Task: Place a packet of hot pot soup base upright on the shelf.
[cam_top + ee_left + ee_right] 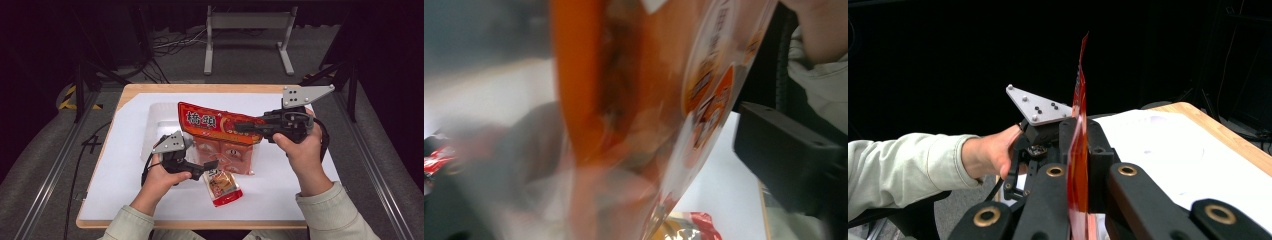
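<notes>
Right gripper [245, 127] is clamped on the red snack bag [220, 125] at frame centre, lifted off the white table [125, 165]; left gripper [212, 165], jaws apart, sits at the bag's lower edge; small packet [223, 186] lies below

Big snack bag [220, 127] is red-orange w/ white characters on top, see-thru lower part w/ orange printing. Small packet [223, 186] red ends, tan middle. Grippers black w/ grey plates, brass-coloured pivots. Table [130, 92] is light wood under a white sheet [125, 165]. Sleeves pale greenish-grey.

High view looks down; both tongs cameras sit close — sharing, seemingly, the red bag [220, 125].
</notes>
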Available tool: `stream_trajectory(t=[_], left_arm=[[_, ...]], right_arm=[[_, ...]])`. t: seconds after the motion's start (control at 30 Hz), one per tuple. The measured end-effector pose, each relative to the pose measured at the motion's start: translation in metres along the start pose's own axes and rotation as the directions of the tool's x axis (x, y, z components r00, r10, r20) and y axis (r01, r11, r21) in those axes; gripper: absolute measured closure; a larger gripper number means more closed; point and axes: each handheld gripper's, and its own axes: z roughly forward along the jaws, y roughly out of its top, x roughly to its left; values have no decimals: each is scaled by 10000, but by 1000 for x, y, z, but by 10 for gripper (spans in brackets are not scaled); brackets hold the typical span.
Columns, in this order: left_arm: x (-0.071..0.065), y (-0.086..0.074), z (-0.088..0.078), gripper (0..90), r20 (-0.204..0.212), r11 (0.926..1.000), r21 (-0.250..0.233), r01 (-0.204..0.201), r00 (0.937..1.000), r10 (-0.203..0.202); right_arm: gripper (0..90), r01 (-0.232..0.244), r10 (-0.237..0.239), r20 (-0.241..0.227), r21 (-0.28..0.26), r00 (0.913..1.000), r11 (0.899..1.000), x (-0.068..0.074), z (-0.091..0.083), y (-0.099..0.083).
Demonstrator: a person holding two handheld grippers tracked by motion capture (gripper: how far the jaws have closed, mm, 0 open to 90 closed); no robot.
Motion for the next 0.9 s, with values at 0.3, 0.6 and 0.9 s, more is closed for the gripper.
stream_trajectory(t=[0.3,0.6,0.9], left_arm=[[3,0,2,348,599,9899,-1364,-396,9970,482],[3,0,3,492,1359,9866,-1613,-229,9897,452],[-2,0,3,691,1771,9930,-1136,-320,9828,519]], right_arm=[[900,-117,109,-257,-321,9996,9994,-6,2,-5],[900,-400,359,-526,-797,9980,9960,-12,3,-13],[900,-551,515,-404,-937,9979,9941,-16,3,-18]])
